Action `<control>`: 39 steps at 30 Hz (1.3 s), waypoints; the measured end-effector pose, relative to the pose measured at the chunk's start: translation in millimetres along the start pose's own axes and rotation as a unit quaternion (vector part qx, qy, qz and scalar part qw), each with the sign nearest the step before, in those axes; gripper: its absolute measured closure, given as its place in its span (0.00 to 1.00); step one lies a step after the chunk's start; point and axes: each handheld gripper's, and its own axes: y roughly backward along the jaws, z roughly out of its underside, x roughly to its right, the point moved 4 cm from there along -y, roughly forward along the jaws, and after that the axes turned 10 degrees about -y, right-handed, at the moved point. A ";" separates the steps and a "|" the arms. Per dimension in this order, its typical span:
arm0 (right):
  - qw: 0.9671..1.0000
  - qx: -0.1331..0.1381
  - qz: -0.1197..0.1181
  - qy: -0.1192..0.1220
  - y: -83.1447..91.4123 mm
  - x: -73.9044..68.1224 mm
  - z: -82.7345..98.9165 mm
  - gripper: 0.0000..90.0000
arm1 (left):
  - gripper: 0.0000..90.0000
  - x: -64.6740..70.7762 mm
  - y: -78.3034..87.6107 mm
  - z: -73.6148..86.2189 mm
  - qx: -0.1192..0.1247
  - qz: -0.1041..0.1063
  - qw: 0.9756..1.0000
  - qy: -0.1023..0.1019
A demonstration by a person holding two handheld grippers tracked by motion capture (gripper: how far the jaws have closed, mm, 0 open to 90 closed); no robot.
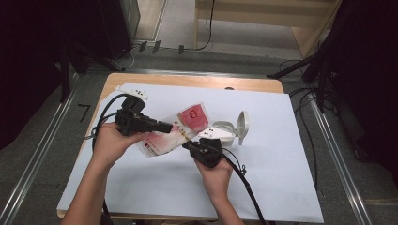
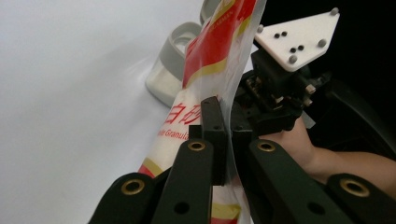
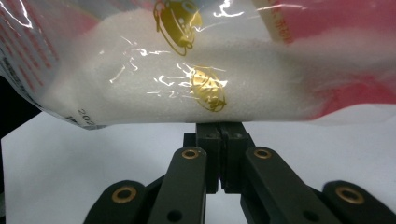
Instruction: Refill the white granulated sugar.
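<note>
Both tools grip the sugar bag (image 1: 176, 131), raised above the table (image 1: 281, 187) centre. The left tool (image 1: 170, 125) clamps its 9 o'clock edge; the right tool (image 1: 187, 144) pinches its 6 o'clock edge. An open grey container (image 1: 225, 130) sits at 3 o'clock.

**Open sheet near me, clutter at the centre**

Between my two grippers the sugar bag (image 1: 176, 131) hangs off the table and blocks the straight line from one to the other. Just right of my right gripper (image 1: 187, 144) the grey container (image 1: 224, 130) with its lid (image 1: 242, 125) flipped up closes that side. The white sheet (image 1: 281, 178) lies bare to the right and along my near edge, so I can pass there. My right gripper's cable (image 1: 244, 180) trails across the near part.
</note>
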 end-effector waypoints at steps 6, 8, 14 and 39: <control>1.000 0.001 0.007 0.002 1.1 0.1 -1.9 1.00 | 1.00 -0.1 -1.2 3.5 -0.010 -0.005 1.000 -0.013; 1.000 0.002 0.009 0.001 1.5 0.9 -3.2 1.00 | 1.00 -0.7 -1.4 4.3 -0.016 -0.014 1.000 -0.014; 1.000 0.004 0.012 0.002 3.9 0.2 -6.0 1.00 | 1.00 -2.7 -1.3 6.6 -0.019 -0.026 0.999 -0.019; 0.999 0.008 0.022 0.030 12.7 5.0 -22.6 1.00 | 1.00 -8.7 -17.1 15.9 -0.046 -0.059 0.997 -0.025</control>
